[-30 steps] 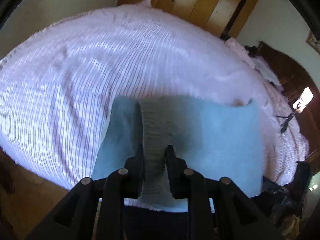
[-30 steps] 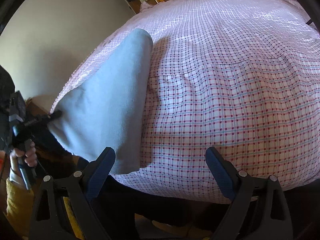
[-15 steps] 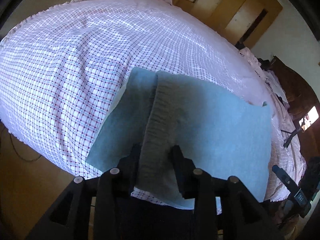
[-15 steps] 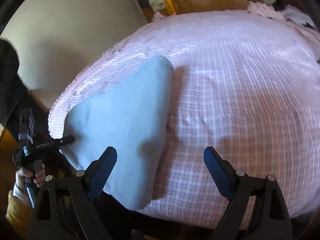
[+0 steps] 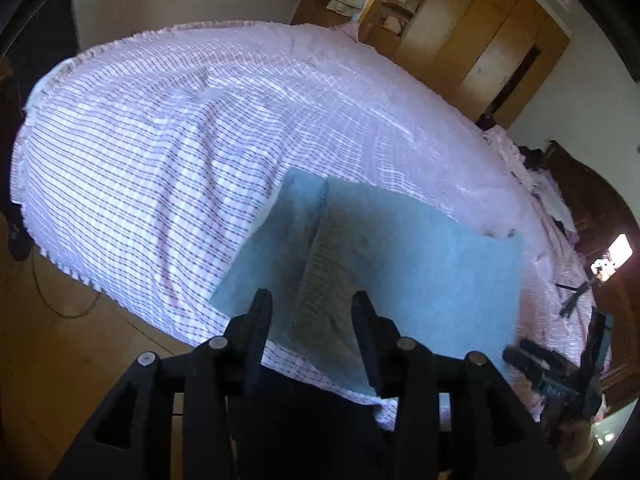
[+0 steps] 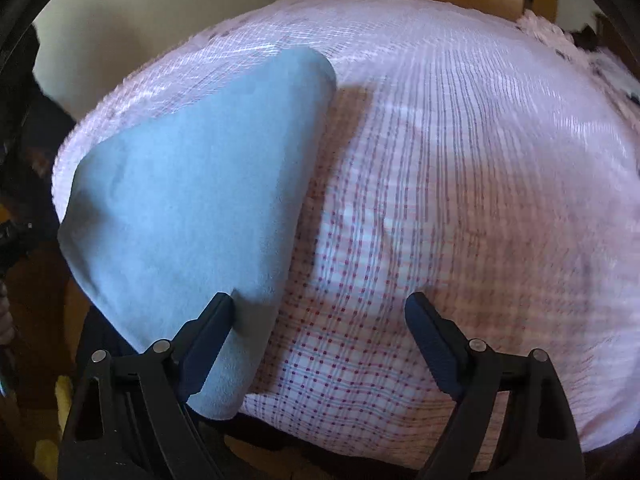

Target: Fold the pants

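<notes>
Light blue pants (image 5: pixel 420 276) lie folded on the checked bedspread (image 5: pixel 160 152) near its front edge; their ribbed grey waistband (image 5: pixel 324 292) runs toward the camera. My left gripper (image 5: pixel 312 320) has its jaws apart on either side of the waistband, not pinching it. In the right wrist view the pants (image 6: pixel 192 200) lie flat at the left. My right gripper (image 6: pixel 320 320) is wide open; its left finger (image 6: pixel 208 332) is over the pants' near edge, the right finger over bare bedspread (image 6: pixel 460 180).
The bed fills both views. A wooden wardrobe (image 5: pixel 472 40) stands beyond it, dark furniture (image 5: pixel 580 184) at the right. Wooden floor with a cable (image 5: pixel 60 300) lies left of the bed. The right gripper shows in the left wrist view (image 5: pixel 560 376).
My left gripper's jaws have widened and let go of the waistband, and it has pulled back. My right gripper has moved in over the pants' near edge, still open.
</notes>
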